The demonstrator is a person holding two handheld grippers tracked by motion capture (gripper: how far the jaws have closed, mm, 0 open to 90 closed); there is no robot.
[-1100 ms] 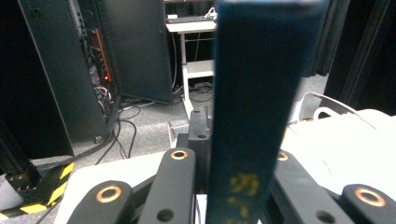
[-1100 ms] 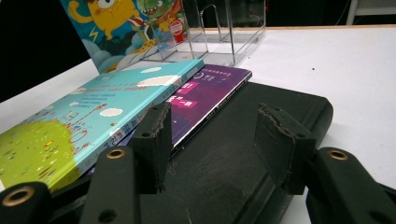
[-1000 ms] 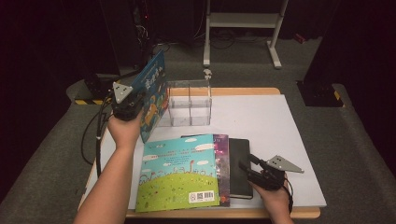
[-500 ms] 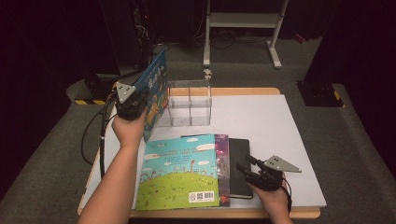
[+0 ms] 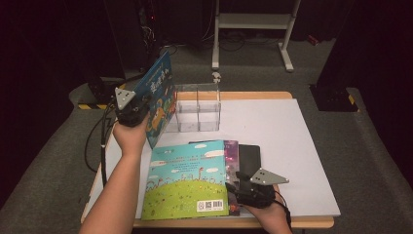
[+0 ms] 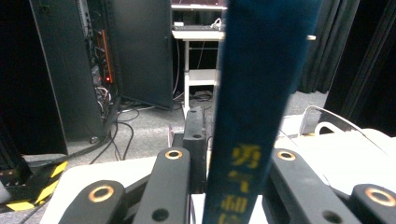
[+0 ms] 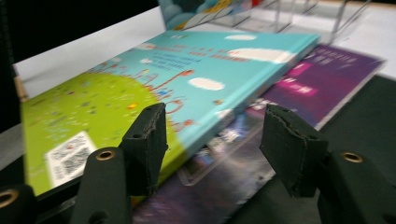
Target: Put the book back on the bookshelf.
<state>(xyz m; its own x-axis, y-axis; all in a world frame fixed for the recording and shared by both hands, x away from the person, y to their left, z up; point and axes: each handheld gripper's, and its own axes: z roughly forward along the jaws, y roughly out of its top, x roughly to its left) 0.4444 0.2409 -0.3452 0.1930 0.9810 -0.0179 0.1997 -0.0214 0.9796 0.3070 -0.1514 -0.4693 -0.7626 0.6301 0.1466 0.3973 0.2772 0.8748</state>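
A blue picture book (image 5: 158,95) stands upright at the table's back left, beside a clear box. My left gripper (image 5: 145,105) is shut on its edge. In the left gripper view its dark blue spine (image 6: 261,93) rises between the two jaws of that gripper (image 6: 224,163). A turquoise and green book (image 5: 187,180) lies flat at the front on top of a purple book (image 5: 232,148). At its right edge my right gripper (image 5: 230,189) stands open. Its jaws have just been opening. In the right gripper view the book's edge (image 7: 219,93) lies between the pads, which are off it (image 7: 212,135).
A clear plastic divided box (image 5: 197,107) stands at the back middle of the white table (image 5: 287,141). A black flat book (image 5: 249,158) lies under the purple one. A dark cabinet and a white metal stand (image 5: 253,22) are beyond the table.
My right gripper has slid left to the turquoise book's right edge and its jaws have spread. The left gripper and the blue book have barely moved.
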